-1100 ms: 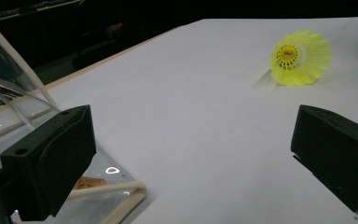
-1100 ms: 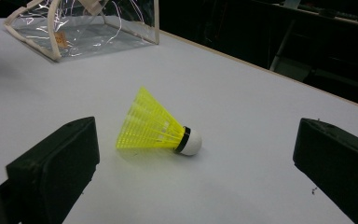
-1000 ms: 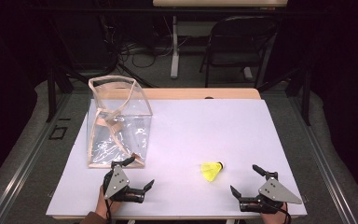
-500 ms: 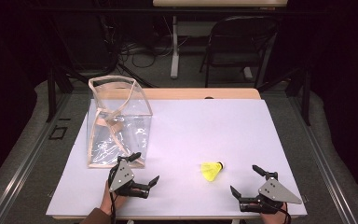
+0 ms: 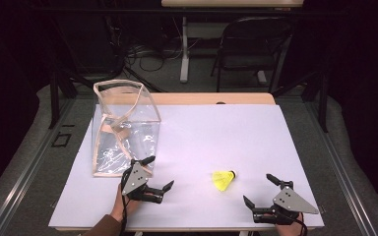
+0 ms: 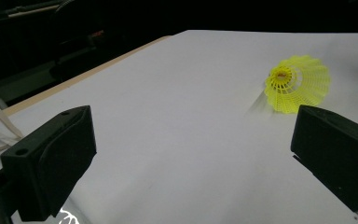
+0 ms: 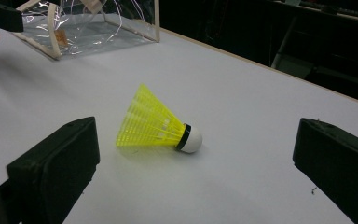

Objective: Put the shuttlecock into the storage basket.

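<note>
A yellow shuttlecock [image 5: 223, 180] with a white cork lies on its side on the white table top [image 5: 216, 132], near the front. My left gripper [image 5: 159, 172] is open to its left, just in front of a clear plastic bag [image 5: 123, 128] with beige trim. In the left gripper view the shuttlecock [image 6: 298, 84] lies ahead at the right, beyond the open jaws, skirt toward me. My right gripper [image 5: 258, 189] is open at the front right. In the right gripper view the shuttlecock [image 7: 156, 123] rests a little ahead of the wide-apart jaws, cork to the right.
The clear bag [image 7: 93, 23] stands upright at the table's left, mouth open upward. A wooden table edge [image 5: 211, 99] runs along the back. A dark folding chair [image 5: 248, 49] and cables stand beyond the table. Black floor surrounds it.
My left gripper has shifted a little to the right and forward, closer to the shuttlecock. The right gripper and shuttlecock have stayed put.
</note>
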`<act>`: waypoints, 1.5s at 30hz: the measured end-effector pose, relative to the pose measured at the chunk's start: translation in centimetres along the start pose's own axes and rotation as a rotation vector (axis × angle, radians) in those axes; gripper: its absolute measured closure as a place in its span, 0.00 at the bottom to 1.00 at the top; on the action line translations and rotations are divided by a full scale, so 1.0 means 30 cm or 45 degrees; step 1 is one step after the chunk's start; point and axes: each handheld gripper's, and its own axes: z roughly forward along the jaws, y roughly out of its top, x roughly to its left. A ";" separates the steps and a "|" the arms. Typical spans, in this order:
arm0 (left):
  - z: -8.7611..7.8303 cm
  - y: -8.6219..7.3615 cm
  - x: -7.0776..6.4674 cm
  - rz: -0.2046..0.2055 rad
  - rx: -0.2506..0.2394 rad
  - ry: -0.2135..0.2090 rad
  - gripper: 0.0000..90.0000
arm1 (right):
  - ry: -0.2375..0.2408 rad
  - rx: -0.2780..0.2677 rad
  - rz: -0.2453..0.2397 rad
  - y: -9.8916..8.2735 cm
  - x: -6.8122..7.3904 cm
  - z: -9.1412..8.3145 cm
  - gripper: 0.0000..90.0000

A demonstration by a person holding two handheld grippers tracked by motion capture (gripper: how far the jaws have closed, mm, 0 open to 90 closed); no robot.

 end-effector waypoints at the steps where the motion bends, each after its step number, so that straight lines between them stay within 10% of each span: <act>1: 0.005 0.002 0.003 -0.001 -0.003 -0.005 0.00 | 0.003 0.003 -0.002 0.000 0.001 0.000 0.00; 45: 0.193 0.089 -0.013 0.033 0.096 -0.181 0.00 | 0.013 0.022 0.004 -0.001 0.002 0.003 0.00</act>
